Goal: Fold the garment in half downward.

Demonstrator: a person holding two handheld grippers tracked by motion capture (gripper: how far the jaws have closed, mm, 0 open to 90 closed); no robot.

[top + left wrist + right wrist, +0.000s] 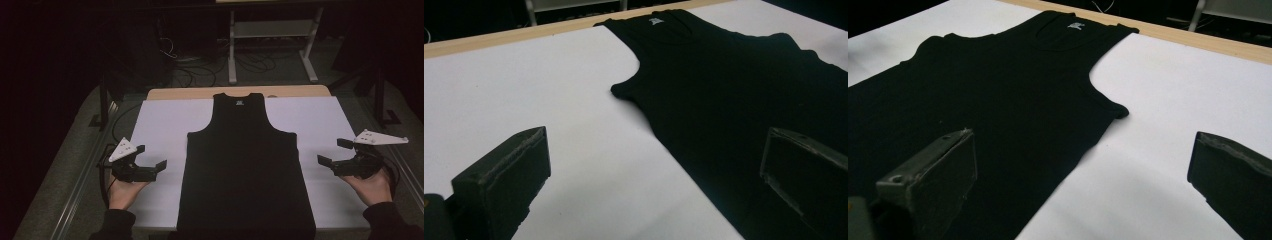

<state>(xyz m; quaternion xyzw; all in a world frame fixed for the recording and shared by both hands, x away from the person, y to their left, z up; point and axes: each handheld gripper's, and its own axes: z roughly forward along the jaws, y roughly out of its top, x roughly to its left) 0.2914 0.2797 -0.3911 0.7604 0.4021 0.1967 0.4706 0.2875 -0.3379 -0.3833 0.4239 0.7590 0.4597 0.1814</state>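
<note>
A black tank top (245, 160) lies flat on a white sheet (160, 125), neck toward the far edge, hem at the near edge. My left gripper (151, 157) is held open over the sheet just left of the top's side. My right gripper (334, 152) is open too, just right of the top's other side. In the left gripper view the tank top (734, 85) spreads to the right between wide-apart jaws, with a small label at the neck. In the right gripper view the tank top (998, 95) lies to the left, with nothing between the jaws.
The sheet covers a wooden table whose far edge (240, 92) shows beyond the top. Behind it stand a white metal frame (272, 45) and cables (200, 70) on the floor. Dark stand legs (103, 107) rise at both table sides.
</note>
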